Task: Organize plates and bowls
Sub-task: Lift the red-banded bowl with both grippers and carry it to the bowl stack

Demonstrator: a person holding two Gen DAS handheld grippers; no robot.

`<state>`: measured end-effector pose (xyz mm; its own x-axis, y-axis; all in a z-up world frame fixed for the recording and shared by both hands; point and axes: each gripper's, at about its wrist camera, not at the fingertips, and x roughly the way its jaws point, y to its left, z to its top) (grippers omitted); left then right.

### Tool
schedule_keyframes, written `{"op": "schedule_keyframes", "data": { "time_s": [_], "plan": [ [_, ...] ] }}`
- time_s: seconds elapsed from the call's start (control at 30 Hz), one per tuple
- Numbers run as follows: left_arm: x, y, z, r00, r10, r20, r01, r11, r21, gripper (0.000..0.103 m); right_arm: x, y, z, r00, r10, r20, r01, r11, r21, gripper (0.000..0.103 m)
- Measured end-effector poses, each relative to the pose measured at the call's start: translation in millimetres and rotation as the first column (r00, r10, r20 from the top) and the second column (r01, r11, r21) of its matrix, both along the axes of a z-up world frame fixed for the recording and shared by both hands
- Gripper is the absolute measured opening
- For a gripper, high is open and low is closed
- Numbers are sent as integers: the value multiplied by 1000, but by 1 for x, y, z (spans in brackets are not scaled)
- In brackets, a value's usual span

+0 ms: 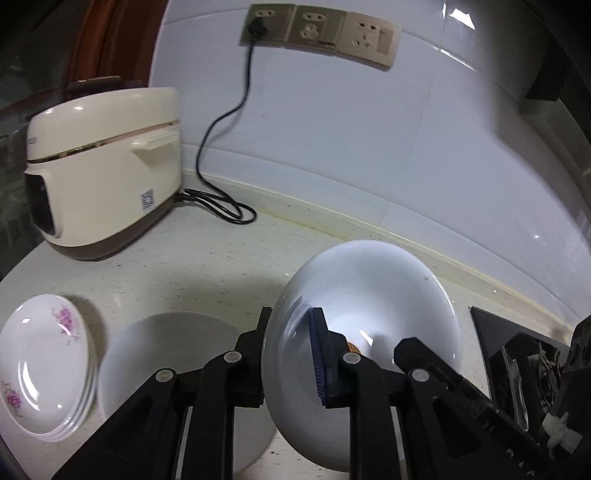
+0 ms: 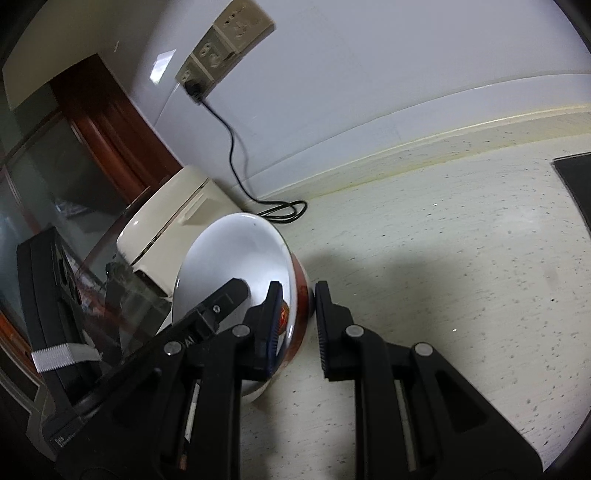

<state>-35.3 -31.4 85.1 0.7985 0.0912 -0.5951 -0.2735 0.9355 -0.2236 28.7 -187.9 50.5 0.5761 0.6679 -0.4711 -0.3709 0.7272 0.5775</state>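
A white bowl (image 1: 369, 295) with a dark red band on its outside (image 2: 299, 295) hangs tilted above the counter, held by both grippers at opposite sides of its rim. My left gripper (image 1: 290, 321) is shut on the rim, its blue pad inside the bowl. My right gripper (image 2: 298, 291) is shut on the bowl wall, one finger inside and one outside. On the counter at lower left in the left wrist view lie a stack of white plates with pink flowers (image 1: 44, 373) and a plain white plate (image 1: 166, 369), partly hidden by my fingers.
A cream rice cooker (image 1: 103, 173) stands at the back left, its black cord (image 1: 221, 206) running up to wall sockets (image 1: 321, 33). A black glass cooktop (image 1: 517, 362) lies at the right. The speckled counter (image 2: 461, 277) meets the white wall behind.
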Motion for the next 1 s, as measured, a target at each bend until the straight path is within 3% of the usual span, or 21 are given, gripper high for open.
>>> {"op": "schedule_keyframes", "data": {
  "time_s": [0.73, 1.0],
  "plan": [
    [-32, 26, -3, 998, 64, 13, -65, 998, 19, 22, -12, 30, -2, 996, 86, 11, -86, 995, 42, 21],
    [-38, 45, -8, 996, 89, 4, -89, 996, -6, 24, -18, 50, -8, 993, 114, 20, -114, 993, 31, 22]
  ]
}}
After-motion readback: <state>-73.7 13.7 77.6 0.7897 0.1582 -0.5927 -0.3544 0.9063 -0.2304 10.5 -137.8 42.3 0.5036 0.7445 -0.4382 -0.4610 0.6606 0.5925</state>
